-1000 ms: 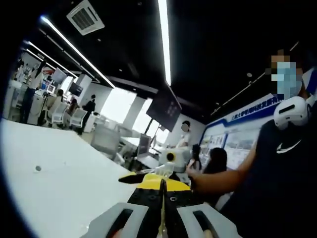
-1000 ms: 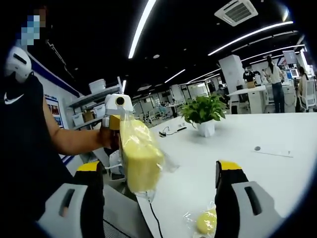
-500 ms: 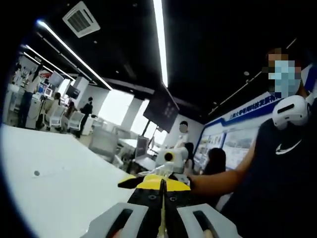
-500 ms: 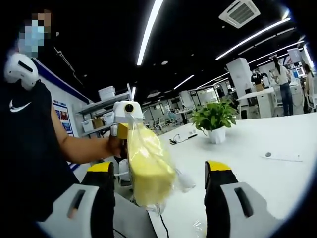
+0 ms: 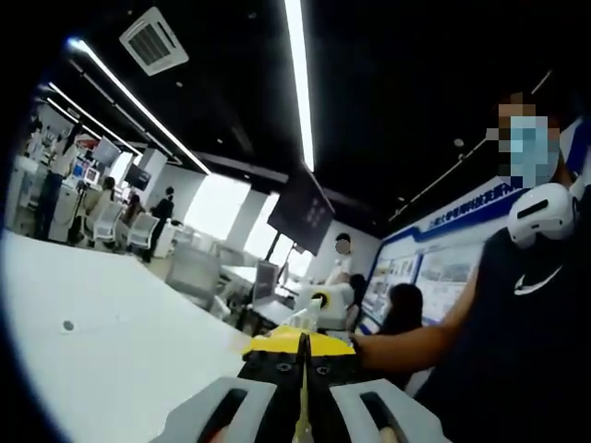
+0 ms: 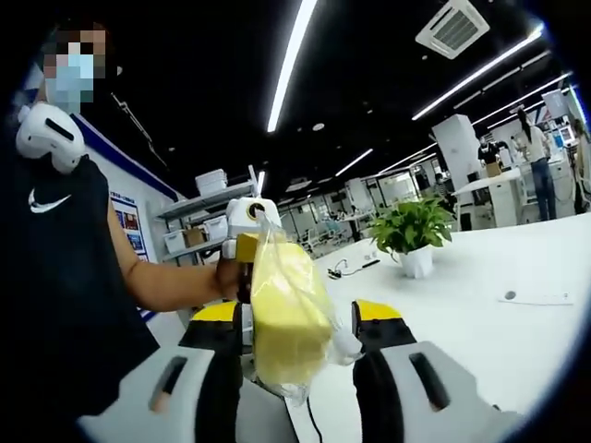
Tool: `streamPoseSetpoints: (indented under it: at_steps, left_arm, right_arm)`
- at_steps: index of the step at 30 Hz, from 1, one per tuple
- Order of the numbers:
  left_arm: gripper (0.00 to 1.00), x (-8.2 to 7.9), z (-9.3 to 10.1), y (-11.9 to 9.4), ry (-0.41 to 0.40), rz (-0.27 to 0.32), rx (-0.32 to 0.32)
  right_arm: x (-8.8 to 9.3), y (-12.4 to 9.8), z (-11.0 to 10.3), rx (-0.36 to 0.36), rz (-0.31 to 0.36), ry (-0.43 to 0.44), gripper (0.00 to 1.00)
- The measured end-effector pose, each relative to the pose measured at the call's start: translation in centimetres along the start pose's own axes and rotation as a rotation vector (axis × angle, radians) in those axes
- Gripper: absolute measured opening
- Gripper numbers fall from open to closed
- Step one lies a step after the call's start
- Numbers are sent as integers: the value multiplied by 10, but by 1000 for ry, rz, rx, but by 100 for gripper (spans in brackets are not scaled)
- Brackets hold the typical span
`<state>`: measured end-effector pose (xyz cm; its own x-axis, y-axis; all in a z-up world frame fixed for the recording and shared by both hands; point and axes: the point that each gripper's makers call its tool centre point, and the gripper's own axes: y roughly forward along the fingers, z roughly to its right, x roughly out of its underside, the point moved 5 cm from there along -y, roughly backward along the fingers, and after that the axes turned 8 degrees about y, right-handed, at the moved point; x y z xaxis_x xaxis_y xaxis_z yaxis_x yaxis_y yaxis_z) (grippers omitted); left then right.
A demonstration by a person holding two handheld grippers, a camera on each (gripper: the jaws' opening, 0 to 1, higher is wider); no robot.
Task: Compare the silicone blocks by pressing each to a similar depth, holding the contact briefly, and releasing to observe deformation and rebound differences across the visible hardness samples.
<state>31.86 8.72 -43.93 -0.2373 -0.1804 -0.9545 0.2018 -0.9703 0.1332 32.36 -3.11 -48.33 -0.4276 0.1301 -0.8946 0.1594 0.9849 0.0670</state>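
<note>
silicone block (image 6: 288, 309), yellow and bagged, hangs from the pinched-shut left hand-held gripper (image 6: 246, 247) between the right hand-held gripper (image 6: 300, 318)'s part-open jaws; looks soft, light, slippery film, so squeeze mid-body.

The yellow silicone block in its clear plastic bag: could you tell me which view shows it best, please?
The right gripper view: the yellow silicone block in its clear plastic bag hangs between the right gripper jaws. The left gripper view shows just a pale sliver beyond the left gripper.
</note>
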Motion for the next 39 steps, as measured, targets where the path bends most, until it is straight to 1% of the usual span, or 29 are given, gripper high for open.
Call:
streamPoseSetpoints:
  at_steps: [2,5,7,8,9,13,17,19,21,24,31,35,37,39]
  left_arm:
    - [0,-2,2,0,-1,5,10]
    - [0,-4,4,2,8,6,14]
    - [0,-5,3,1,8,9,13]
    - [0,-5,3,1,9,11,8]
    - [0,-5,2,1,10,9,4]
    - [0,-3,0,-1,9,8,-8]
    - [0,-1,-5,-4,6,10,-35]
    - [0,1,-8,-5,15,-6,-62]
    - [0,1,-11,-7,11,-3,-74]
    - [0,2,-12,-8,13,-5,-86]
    - [0,4,-11,-11,14,-13,-98]
    - [0,5,-10,-10,18,-24,-101]
    - [0,6,-10,-9,20,-27,-107]
    - [0,4,-9,-9,15,-20,-101]
  right_arm:
    - [1,0,-2,-11,0,6,36]
    - [1,1,-2,-10,9,-6,36]
    - [1,1,-3,-18,11,7,35]
    - [2,0,-3,-22,-1,30,33]
    - [2,1,-3,-22,-5,36,33]
    - [4,0,-4,-15,-18,37,30]
    - [3,1,-5,-11,-16,38,26]
    - [3,1,-3,14,-45,87,26]
    - [1,3,-2,29,-34,48,25]
    - [0,3,-2,41,-33,11,24]
    - [-4,2,-5,32,-9,31,22]
    - [-4,0,-6,41,-24,18,21]
    - [-5,-1,-5,55,-24,-21,20]
    - [-6,-1,-7,49,-25,14,18]
